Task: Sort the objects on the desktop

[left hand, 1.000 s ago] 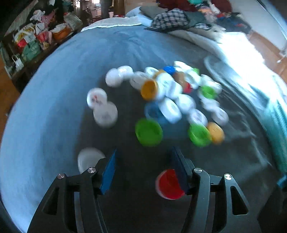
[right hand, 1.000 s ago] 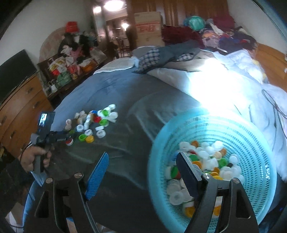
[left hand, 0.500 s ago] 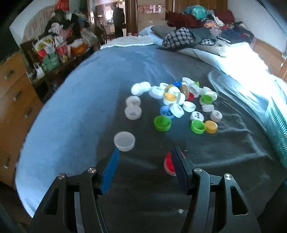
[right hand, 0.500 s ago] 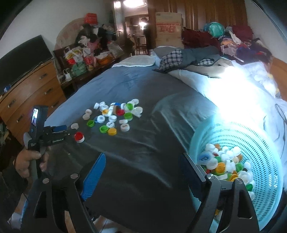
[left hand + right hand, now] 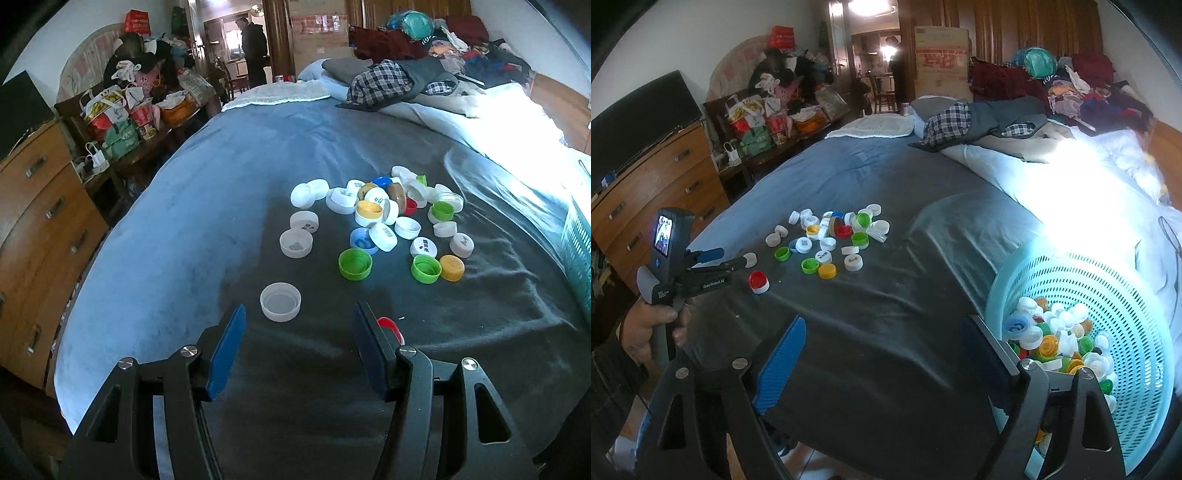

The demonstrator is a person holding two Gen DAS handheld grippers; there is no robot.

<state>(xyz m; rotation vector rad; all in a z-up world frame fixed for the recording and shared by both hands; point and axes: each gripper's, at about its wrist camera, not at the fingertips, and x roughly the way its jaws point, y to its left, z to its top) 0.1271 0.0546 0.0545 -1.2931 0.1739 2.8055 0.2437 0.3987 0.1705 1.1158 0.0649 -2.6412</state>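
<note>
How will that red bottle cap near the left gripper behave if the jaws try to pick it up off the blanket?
The red bottle cap looks like small, thin plastic, so it is probably light and stiff. It lies flat on the soft dark blanket, so it should not roll, though the fabric may give under it. Its smooth round wall could slip or pop out if the jaws close off-centre.

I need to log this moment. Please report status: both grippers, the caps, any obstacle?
Left gripper open, empty, beside red plastic bottle cap. Right gripper open, empty, just widened, near light-blue plastic mesh basket. Loose cap pile on dark bedspread; nothing in the way.
</note>
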